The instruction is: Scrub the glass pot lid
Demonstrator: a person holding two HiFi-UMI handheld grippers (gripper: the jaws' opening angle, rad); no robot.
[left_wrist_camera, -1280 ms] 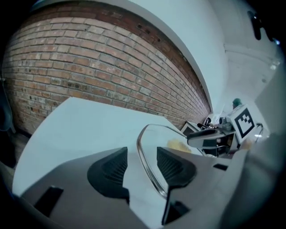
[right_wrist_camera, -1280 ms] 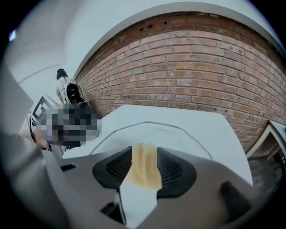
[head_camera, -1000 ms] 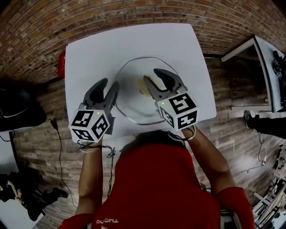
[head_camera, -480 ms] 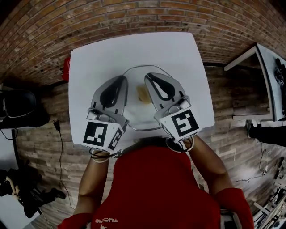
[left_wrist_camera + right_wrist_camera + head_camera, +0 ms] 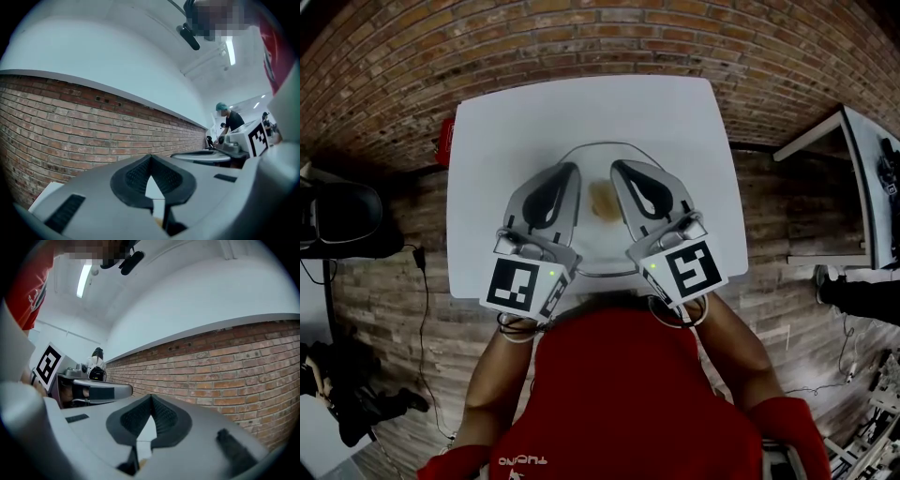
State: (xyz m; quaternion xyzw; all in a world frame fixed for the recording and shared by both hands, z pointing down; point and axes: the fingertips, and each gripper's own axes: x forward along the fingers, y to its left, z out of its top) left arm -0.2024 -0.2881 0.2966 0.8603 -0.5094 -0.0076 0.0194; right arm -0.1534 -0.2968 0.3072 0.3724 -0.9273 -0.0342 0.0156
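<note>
The glass pot lid lies flat on the white table, with a small yellowish sponge resting at its middle. Both grippers hang side by side above the lid, pointing level toward the brick wall. My left gripper is shut and holds nothing; its jaws have just closed, and in the left gripper view its tips meet. My right gripper is likewise shut and empty, its jaws also just closed and its tips together. The grippers hide most of the lid's left and right parts.
A red object sits at the table's left edge. A white desk stands to the right and a black chair to the left. A brick wall lies ahead, and a person stands far off.
Both grippers went from wide open to shut. They rose toward the head camera and now sit closer together over the lid. Sponge and lid stayed in place.
</note>
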